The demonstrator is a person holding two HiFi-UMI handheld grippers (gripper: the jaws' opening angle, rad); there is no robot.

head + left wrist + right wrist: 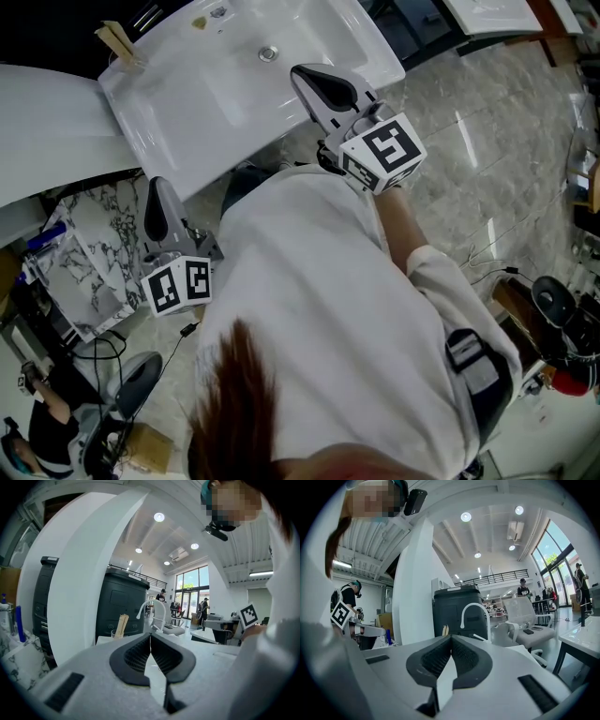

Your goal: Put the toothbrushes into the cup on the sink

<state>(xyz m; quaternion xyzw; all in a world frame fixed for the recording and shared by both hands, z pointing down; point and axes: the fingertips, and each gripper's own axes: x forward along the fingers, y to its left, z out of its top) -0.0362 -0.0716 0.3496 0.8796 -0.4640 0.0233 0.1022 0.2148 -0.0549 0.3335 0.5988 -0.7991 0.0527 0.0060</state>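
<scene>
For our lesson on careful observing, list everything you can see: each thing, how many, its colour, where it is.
sink: one, white, ahead of the person
drain: one, metal, in the basin
faucet: one, white, curved, at the sink's back
cup: one, clear, sink's far left corner
toothbrushes: number unclear, tan, standing in the cup
chair: one, white, background
shirt: one, white, on the person
left gripper: one, grey, jaws together, empty
right gripper: one, grey, jaws together, empty
</scene>
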